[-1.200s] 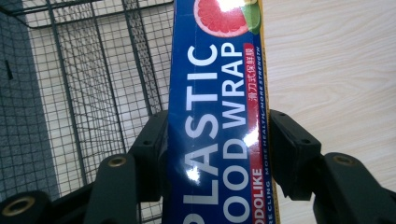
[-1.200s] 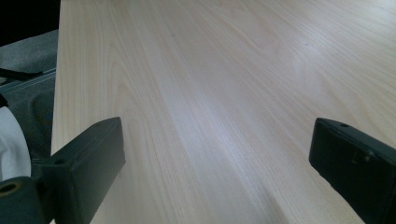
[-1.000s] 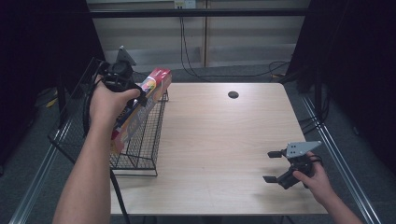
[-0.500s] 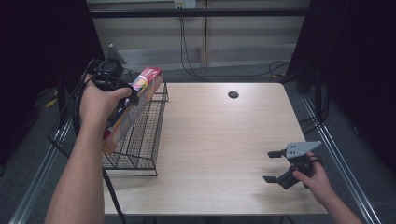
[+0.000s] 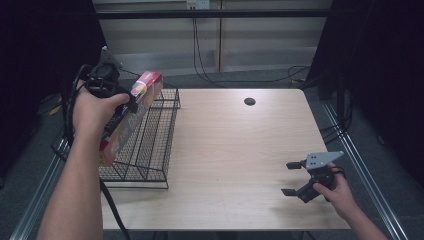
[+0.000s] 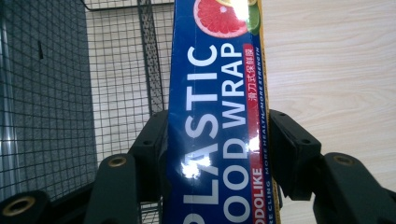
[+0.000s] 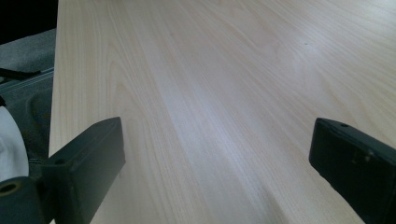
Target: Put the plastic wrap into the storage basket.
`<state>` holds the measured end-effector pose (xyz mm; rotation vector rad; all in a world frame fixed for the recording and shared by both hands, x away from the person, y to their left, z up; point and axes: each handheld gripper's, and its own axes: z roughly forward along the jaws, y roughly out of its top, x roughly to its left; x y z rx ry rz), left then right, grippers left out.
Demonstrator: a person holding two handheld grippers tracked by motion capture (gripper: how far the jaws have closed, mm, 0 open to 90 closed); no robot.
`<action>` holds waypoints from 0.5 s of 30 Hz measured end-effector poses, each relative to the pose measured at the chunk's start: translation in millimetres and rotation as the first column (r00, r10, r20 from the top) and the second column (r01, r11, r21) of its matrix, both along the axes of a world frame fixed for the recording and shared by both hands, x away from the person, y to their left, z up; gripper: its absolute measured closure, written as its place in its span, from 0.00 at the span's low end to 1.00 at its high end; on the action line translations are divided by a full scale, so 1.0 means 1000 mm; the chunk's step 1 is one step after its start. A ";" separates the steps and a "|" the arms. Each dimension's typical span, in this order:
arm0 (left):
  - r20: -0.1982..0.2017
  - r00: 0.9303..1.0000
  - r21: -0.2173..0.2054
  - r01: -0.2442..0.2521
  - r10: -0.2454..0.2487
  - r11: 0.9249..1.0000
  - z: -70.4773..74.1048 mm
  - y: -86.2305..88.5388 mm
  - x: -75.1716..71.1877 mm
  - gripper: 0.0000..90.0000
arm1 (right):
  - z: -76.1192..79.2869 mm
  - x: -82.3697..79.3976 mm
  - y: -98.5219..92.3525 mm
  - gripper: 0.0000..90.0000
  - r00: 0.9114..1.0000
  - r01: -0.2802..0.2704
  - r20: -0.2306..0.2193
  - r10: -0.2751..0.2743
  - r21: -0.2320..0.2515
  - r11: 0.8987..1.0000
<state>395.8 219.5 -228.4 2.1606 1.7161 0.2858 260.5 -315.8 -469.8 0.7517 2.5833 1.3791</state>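
From above, your left gripper (image 5: 131,102) holds the box (image 5: 131,111) tilted over the wire rack (image 5: 150,145) at the table's (image 5: 240,150) left edge, while your right gripper (image 5: 295,178) rests open and empty near the front right. Along the left gripper view, the jaws clamp the plastic wrap box (image 6: 217,116) across its width, rack mesh behind; next, probably lower it inside, clear of the wires. Right gripper view: wide jaws, bare pale wood. Dark curtains surround you.
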 end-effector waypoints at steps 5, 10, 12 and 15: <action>0.006 1.000 0.000 -0.023 0.023 1.000 0.001 0.007 -0.002 0.50 | 0.000 0.000 0.000 0.03 1.000 0.003 0.005 -0.003 -0.003 1.000; 0.002 0.999 0.000 -0.040 0.040 0.999 0.001 0.013 -0.003 0.50 | 0.000 0.000 0.000 0.03 1.000 -0.002 0.000 0.002 -0.003 1.000; 0.007 0.999 -0.001 -0.047 0.047 0.999 0.001 0.017 -0.003 0.50 | 0.000 0.001 0.000 0.03 1.000 -0.001 0.003 0.001 -0.001 1.000; 0.002 0.998 0.003 -0.058 0.058 0.998 0.001 0.021 -0.004 0.50 | 0.000 0.001 0.000 0.03 1.000 -0.001 0.004 0.001 -0.005 1.000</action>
